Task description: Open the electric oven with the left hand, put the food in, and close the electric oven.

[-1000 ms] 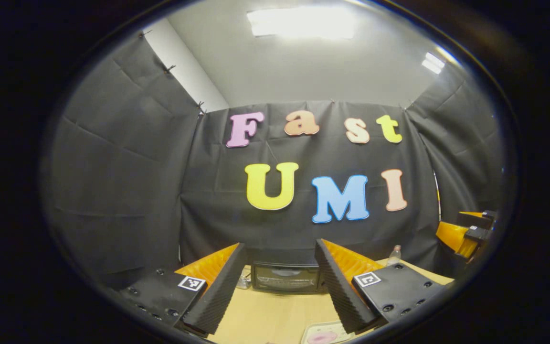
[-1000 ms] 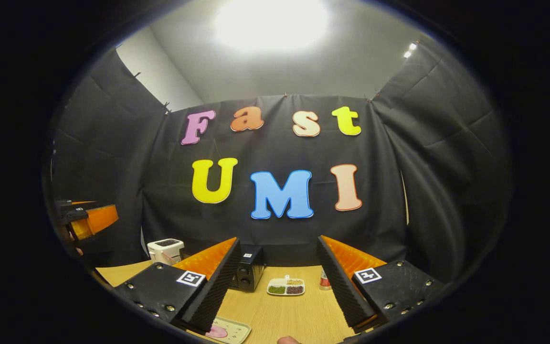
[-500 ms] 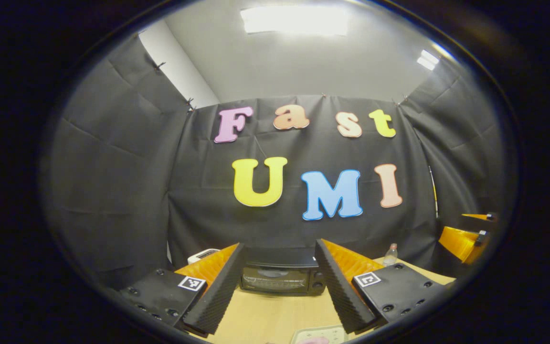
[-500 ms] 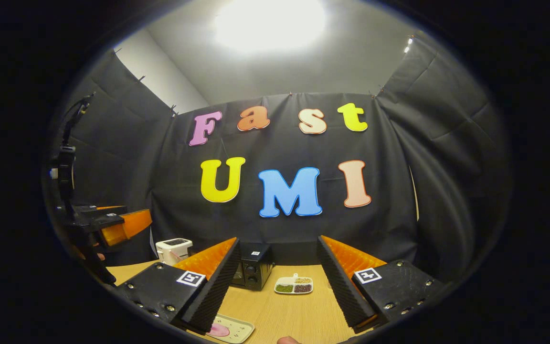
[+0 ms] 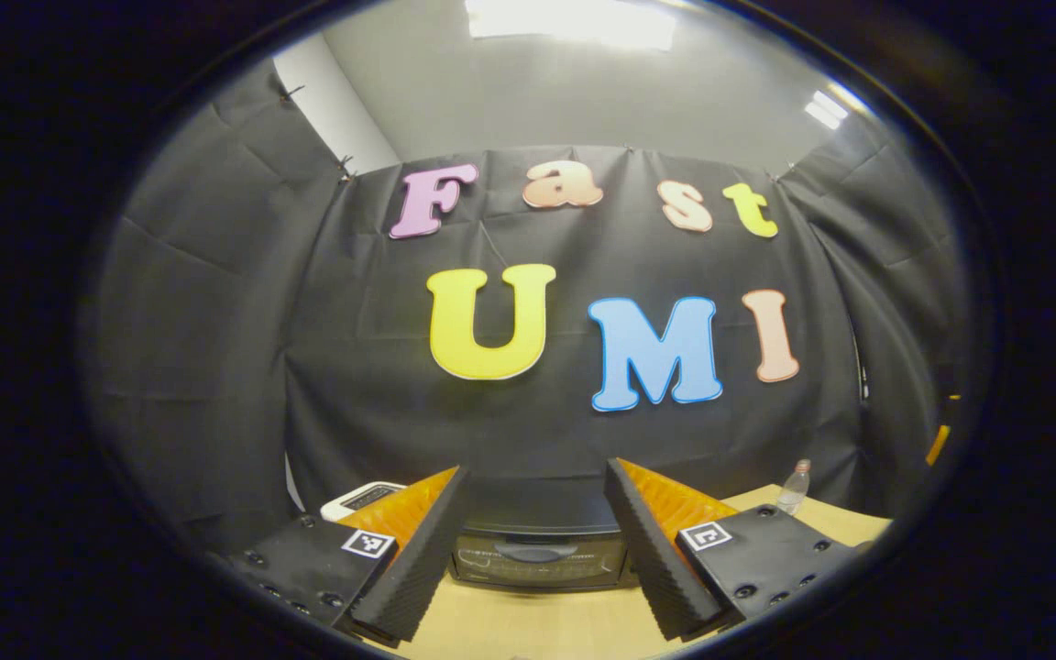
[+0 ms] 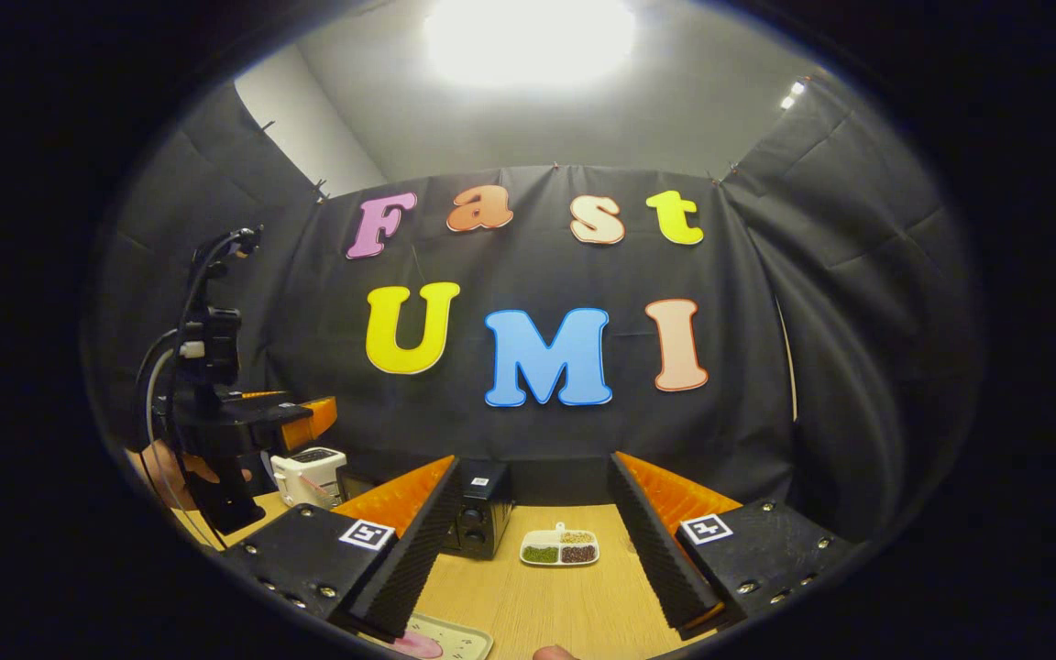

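Oven [image 5: 537, 557] is the target: a black box at the far edge of the table [image 6: 546, 610], against the booth wall, door shut, handle [image 5: 533, 552] across the top of the door. Nearest in the left gripper view, the left gripper [image 5: 535, 550] is spread wide and empty, fingers framing the oven front, aimed straight at the door but not touching it. In the right gripper view the right gripper [image 6: 535, 550] is also spread wide and empty, hovering over the near part of the table; a tray [image 6: 441, 639] with pink food [image 6: 416, 644] lies at the near edge just under its left finger. Further back, mid-table, a white divided dish [image 6: 560, 548] with green and dark fillings; oven [image 6: 482, 521] just left of it; white toaster [image 6: 310, 475] at the far left corner, beside the left gripper [image 6: 303, 417] and the hand [image 6: 170, 472] holding it. A small bottle [image 5: 796, 486] stands at the far right edge. Step in hand, as I judge it: the approach to the handle. To do it well: keep the fingers open, centre them on the handle, drop slightly so one finger goes above and one below or hook over it, close firmly, then pull out and down along the door's hinge arc, not straight back, so the light oven doesn't slide. Right gripper should wait clear of the door's swing.
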### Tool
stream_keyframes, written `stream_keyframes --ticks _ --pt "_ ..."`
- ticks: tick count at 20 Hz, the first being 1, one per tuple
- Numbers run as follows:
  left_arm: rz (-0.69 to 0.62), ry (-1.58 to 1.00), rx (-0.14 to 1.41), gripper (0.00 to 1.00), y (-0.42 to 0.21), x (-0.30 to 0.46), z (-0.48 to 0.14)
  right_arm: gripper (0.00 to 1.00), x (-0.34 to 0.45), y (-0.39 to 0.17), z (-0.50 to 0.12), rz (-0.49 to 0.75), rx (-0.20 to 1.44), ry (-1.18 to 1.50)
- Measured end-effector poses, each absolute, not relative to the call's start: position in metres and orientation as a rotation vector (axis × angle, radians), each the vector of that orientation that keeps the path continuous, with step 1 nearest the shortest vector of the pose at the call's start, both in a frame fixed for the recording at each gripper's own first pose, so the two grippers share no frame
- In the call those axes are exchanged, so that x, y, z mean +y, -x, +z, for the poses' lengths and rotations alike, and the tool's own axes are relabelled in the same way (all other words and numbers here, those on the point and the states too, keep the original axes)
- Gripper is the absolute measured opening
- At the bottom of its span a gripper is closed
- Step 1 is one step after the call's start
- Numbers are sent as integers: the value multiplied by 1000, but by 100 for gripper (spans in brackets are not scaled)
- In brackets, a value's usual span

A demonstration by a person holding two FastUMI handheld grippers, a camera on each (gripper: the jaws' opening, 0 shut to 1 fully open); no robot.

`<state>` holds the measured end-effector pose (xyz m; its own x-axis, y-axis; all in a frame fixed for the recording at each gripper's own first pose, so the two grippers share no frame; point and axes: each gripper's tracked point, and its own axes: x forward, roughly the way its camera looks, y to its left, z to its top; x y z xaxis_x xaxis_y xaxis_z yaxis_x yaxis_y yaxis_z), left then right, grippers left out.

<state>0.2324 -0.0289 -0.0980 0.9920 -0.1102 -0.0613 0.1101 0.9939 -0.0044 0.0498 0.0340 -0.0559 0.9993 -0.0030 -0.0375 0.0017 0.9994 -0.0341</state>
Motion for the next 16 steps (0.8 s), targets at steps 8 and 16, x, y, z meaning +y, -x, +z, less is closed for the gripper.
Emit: stream_keyframes --ticks 8,16 --pt "-212 41 219 100 -333 -41 -208 98 40 -90 -78 -113 98 86" --pt "-244 3 350 100 -379 -50 -303 98 19 -93 -108 -259 198 64"
